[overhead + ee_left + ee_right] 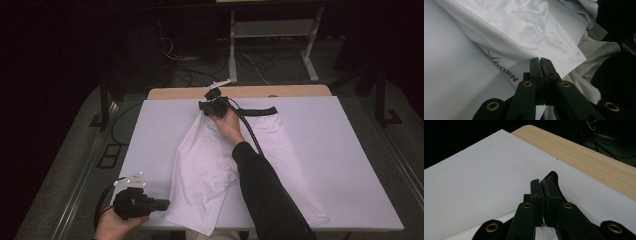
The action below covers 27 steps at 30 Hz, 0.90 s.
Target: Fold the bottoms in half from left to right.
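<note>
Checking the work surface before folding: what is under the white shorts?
The white shorts lie on a white sheet covering the table; bare wood shows along its far edge. Anything beneath the fabric itself is hidden.

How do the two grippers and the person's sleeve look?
Both the left gripper and the right gripper are black, each with a white plate on top and a black cable. Their jaws have brass-coloured rivets. The person's right sleeve is black.
</note>
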### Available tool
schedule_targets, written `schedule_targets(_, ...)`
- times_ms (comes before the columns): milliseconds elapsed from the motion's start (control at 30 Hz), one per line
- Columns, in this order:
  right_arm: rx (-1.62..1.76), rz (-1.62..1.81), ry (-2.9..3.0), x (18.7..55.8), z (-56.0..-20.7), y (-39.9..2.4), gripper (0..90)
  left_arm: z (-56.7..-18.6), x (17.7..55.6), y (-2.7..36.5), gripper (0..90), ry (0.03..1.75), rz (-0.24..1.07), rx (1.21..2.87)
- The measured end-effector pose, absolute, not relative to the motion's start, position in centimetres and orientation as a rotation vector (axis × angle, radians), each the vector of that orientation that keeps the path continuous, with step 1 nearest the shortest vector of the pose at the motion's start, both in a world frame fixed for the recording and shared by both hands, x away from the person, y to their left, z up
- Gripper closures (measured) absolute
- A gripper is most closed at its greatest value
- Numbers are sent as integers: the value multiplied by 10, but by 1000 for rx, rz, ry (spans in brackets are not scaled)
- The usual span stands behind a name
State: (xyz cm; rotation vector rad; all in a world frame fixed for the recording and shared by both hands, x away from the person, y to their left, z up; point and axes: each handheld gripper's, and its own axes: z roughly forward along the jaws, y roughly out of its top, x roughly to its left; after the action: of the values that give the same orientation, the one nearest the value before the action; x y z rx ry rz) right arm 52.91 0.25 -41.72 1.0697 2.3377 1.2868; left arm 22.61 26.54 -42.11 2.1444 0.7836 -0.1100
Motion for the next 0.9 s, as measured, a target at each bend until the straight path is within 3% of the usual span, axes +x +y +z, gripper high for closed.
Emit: schedule_targets(900,1096,1264,2306,533,-390,-42,865,-396,226,205,874,542,-168,2134)
